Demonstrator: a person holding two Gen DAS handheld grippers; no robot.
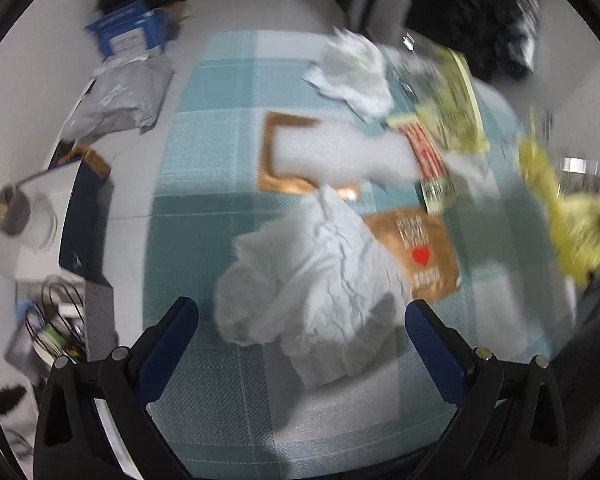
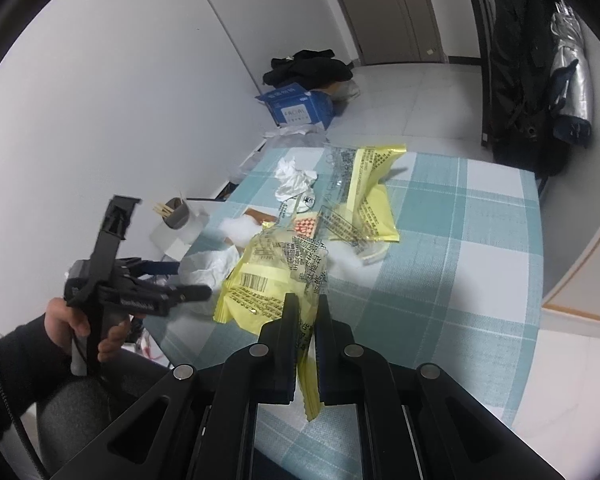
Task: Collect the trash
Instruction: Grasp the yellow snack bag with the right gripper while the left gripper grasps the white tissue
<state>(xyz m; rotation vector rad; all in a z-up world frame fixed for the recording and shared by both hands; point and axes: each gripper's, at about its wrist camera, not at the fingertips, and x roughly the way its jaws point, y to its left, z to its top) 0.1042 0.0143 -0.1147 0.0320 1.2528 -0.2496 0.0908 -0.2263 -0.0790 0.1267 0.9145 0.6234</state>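
My right gripper point(image 2: 307, 308) is shut on a yellow plastic wrapper point(image 2: 274, 280), which hangs lifted above the checked tablecloth point(image 2: 460, 240); the same wrapper point(image 1: 572, 236) shows blurred at the right edge of the left wrist view. My left gripper point(image 1: 300, 312) stands open just above a crumpled white tissue point(image 1: 312, 288), its fingers point(image 1: 172, 328) on either side, not touching. In the right wrist view that left gripper point(image 2: 188, 280), held by a hand point(image 2: 66, 320), hovers over the tissue point(image 2: 212, 264). Another yellow wrapper point(image 2: 370, 196), a second tissue point(image 1: 352, 72) and gold packets point(image 1: 424, 252) lie on the cloth.
A white foam piece point(image 1: 340, 152) lies mid-table. On the floor to the left are a blue box point(image 1: 128, 32), grey plastic bags point(image 1: 120, 96) and a grey cup with sticks point(image 2: 176, 212). A black bag point(image 2: 524, 80) stands beyond the table's far right corner.
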